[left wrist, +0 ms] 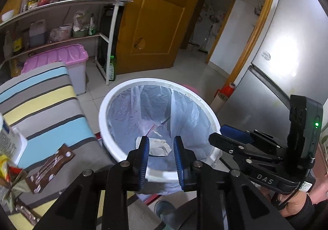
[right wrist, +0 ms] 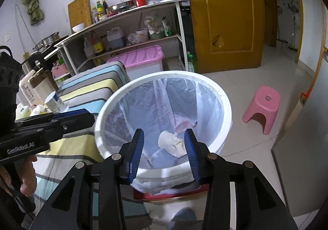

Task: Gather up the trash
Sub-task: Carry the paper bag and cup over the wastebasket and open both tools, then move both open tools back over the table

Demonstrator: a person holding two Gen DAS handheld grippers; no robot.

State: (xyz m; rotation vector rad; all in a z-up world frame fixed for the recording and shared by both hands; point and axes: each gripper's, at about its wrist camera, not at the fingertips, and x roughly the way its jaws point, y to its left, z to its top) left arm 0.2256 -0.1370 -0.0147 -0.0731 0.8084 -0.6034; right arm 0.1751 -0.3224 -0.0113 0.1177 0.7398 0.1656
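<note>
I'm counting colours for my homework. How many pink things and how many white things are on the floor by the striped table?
Pink: 2 – the storage box lid and the stool.
White: 1 – the trash bucket.
Total: 3.

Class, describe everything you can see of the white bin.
The bin is round, white and looks like plastic, standing upright on the tiled floor beside the striped cloth. A thin clear bag lines it, folded over the rim. Crumpled paper lies inside. Both open grippers hover above it.
</note>
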